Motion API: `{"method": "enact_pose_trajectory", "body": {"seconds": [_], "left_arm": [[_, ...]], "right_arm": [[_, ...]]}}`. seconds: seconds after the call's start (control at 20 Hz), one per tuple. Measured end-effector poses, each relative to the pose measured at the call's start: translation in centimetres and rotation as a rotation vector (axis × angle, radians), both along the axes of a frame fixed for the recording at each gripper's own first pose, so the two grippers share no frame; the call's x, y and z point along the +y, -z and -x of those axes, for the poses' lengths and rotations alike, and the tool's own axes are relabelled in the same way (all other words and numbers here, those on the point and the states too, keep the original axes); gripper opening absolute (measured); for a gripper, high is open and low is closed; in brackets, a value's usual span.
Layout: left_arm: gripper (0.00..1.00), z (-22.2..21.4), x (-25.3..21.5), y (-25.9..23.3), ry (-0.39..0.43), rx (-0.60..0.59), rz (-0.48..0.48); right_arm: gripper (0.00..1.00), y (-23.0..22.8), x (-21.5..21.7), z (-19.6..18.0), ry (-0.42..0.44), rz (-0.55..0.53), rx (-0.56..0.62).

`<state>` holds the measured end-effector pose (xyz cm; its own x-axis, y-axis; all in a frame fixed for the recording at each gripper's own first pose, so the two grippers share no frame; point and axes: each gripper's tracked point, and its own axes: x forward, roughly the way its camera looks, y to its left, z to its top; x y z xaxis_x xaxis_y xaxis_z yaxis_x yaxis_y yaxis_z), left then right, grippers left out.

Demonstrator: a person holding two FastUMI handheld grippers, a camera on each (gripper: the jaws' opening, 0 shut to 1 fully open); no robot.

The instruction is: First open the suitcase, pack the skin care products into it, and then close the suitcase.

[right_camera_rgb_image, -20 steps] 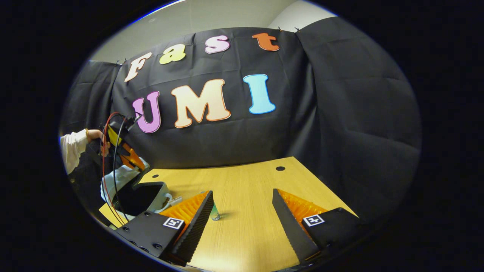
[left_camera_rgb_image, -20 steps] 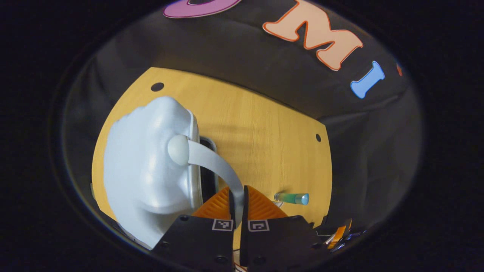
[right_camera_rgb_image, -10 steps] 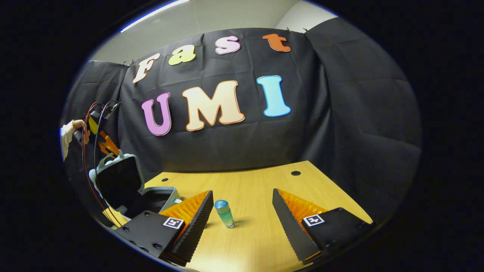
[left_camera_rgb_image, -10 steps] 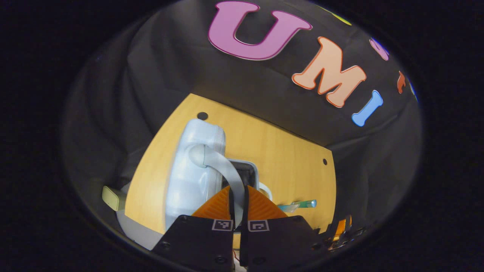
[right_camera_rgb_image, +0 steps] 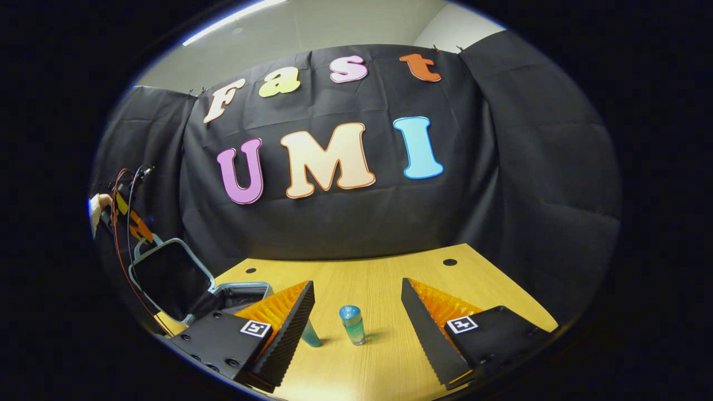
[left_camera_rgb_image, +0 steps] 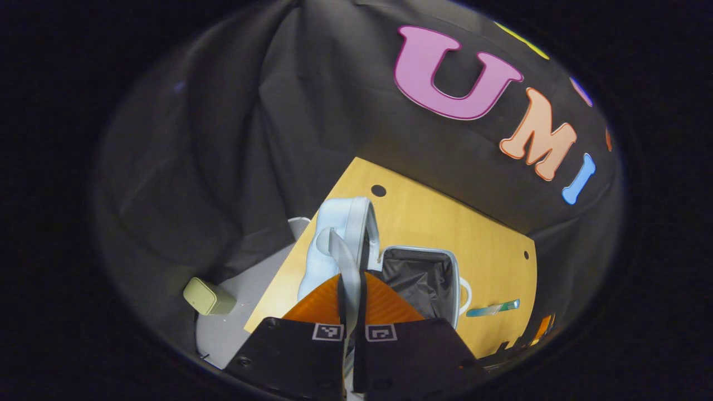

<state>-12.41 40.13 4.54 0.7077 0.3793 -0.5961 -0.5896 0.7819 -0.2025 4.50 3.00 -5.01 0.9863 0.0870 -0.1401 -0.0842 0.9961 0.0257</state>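
Left gripper (left_camera_rgb_image: 351,289) clamped on lid strap (left_camera_rgb_image: 345,262), propping suitcase (left_camera_rgb_image: 423,278) open; my right gripper (right_camera_rgb_image: 356,312) gapes around bottle (right_camera_rgb_image: 353,324).

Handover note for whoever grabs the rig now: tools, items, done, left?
Left tool: shut on the suitcase lid's strap handle, holding the lid raised.
Right tool: open, empty, low over the table.
Suitcase: open at the table's left end, dark lining showing; nothing visible inside.
Bottle stands upright between the right tool's fingers, untouched; a second, teal item sits by one finger, partly hidden.
Done: opening.
Left: pack the products, close the suitcase.
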Motion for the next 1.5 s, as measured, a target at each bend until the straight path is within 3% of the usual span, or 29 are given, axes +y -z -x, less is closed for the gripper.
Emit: {"method": "enact_pose_trajectory", "body": {"seconds": [0.25, 0.55, 1.0, 1.1, 1.2, 1.25, 1.45, 1.5], "left_arm": [[0.0, 4.5, 5.6, 5.5, -0.089, 0.11, -0.054], [0.0, 7.3, 9.0, 13.3, -0.194, 0.167, -0.009], [0.01, 9.4, 10.0, 22.6, -0.26, 0.212, 0.143], [0.12, 10.2, 10.4, 22.8, -0.282, 0.228, 0.121], [0.16, 10.8, 9.9, 21.6, -0.276, 0.23, 0.083], [0.27, 11.0, 9.6, 20.9, -0.265, 0.239, 0.047], [0.99, 9.5, 4.6, 18.1, -0.148, 0.234, -0.071], [0.99, 8.4, 2.1, 17.5, -0.099, 0.206, -0.059]], "right_arm": [[0.98, 0.1, 0.9, 0.2, 0.018, 0.012, 0.0], [0.95, -0.5, 1.1, 0.6, 0.038, 0.008, 0.004], [0.98, -0.8, 1.2, 0.8, 0.04, 0.018, 0.01], [0.95, -0.6, 1.2, 1.0, 0.036, 0.024, 0.015], [0.98, -0.2, 1.1, 1.1, 0.036, 0.018, 0.025], [0.98, 0.0, 1.1, 1.1, 0.037, 0.013, 0.029], [0.98, 1.0, 0.8, 1.2, 0.032, -0.006, 0.047], [0.98, 1.3, 0.8, 1.2, 0.03, -0.009, 0.053]]}}
